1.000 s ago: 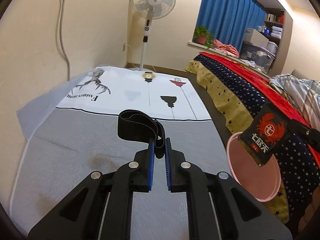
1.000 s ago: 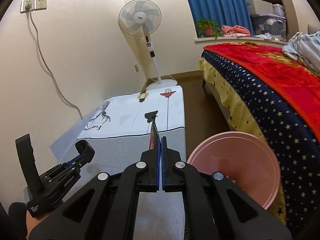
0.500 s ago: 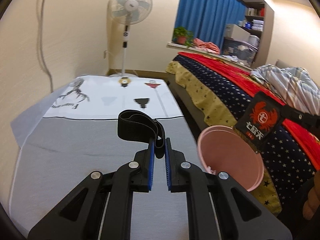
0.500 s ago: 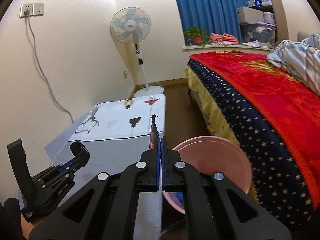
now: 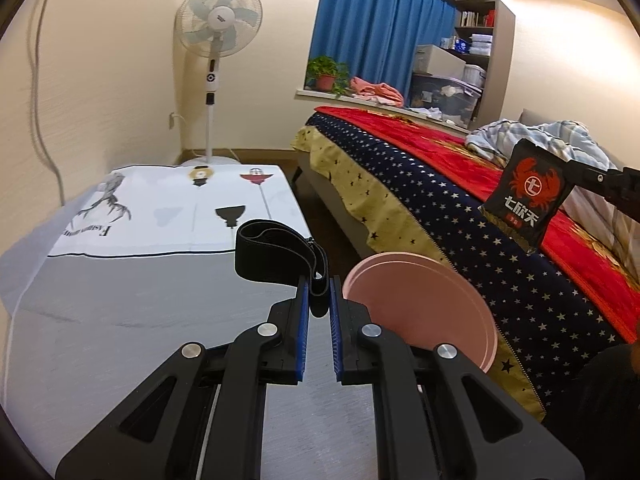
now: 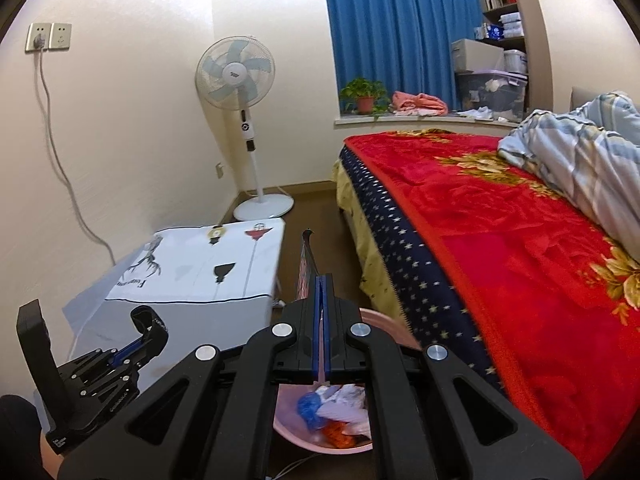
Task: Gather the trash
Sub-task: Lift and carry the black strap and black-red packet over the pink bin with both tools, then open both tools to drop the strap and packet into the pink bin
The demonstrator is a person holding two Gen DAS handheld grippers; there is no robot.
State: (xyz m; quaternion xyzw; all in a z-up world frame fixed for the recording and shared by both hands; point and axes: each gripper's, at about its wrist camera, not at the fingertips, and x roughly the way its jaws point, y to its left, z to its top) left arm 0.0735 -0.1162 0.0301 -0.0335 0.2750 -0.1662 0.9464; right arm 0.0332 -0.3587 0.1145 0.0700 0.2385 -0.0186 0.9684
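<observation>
The left gripper stands at a narrow gap, its blue pads clamped on the tail of a black elastic strap. The strap's loop projects beyond the fingertips, above the grey-and-white cloth of the low table.

The right gripper is fully closed on a black snack wrapper bearing a red crab print, seen edge-on in the right wrist view. The wrapper hangs in the air to the right of the strap, in front of the bed.

The pink bin sits on the floor between table and bed, directly below the right gripper, with crumpled trash inside it.
</observation>
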